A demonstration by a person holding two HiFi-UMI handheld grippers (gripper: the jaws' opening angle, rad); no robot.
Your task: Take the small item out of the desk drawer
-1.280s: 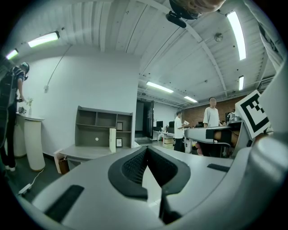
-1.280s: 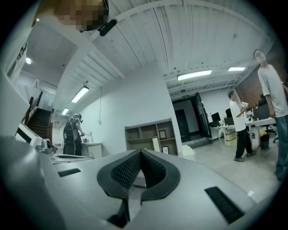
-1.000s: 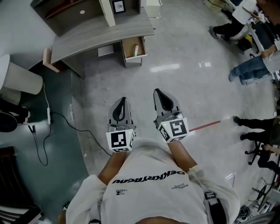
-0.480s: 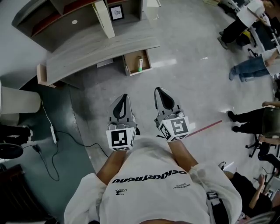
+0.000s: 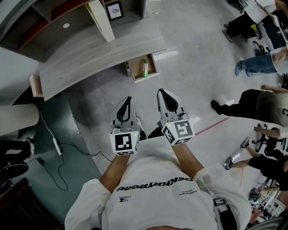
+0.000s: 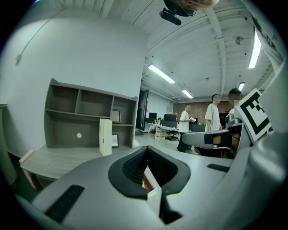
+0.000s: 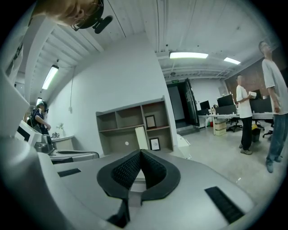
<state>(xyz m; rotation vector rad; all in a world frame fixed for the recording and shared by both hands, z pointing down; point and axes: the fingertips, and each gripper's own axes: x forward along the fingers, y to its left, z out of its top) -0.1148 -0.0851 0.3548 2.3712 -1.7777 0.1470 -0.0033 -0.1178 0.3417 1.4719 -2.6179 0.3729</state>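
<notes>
Closest in the head view, the left gripper (image 5: 128, 100) and the right gripper (image 5: 161, 93) are held side by side at chest height above the pale floor (image 5: 189, 85), each carrying a marker cube (image 5: 124, 142) at its rear. Both grippers have their jaws pressed together with nothing between the dark ribbed pads; the gripper views show each pair meeting at its tip. Right of the right gripper, a red strip (image 5: 211, 127) lies on the floor, and a dark cable (image 5: 54, 148) trails off to the left. Well ahead of the jaws, apart from them, the desk drawer (image 5: 136, 68) stands pulled open under the curved grey desk (image 5: 99, 49). The small item (image 5: 145, 68), white with a green end, lies lengthwise inside it. On the desk behind stands a shelf hutch (image 6: 90, 117) with a white upright panel (image 5: 101, 20) and a framed picture (image 5: 114, 10). Several people (image 5: 252, 103) stand at the far right.
</notes>
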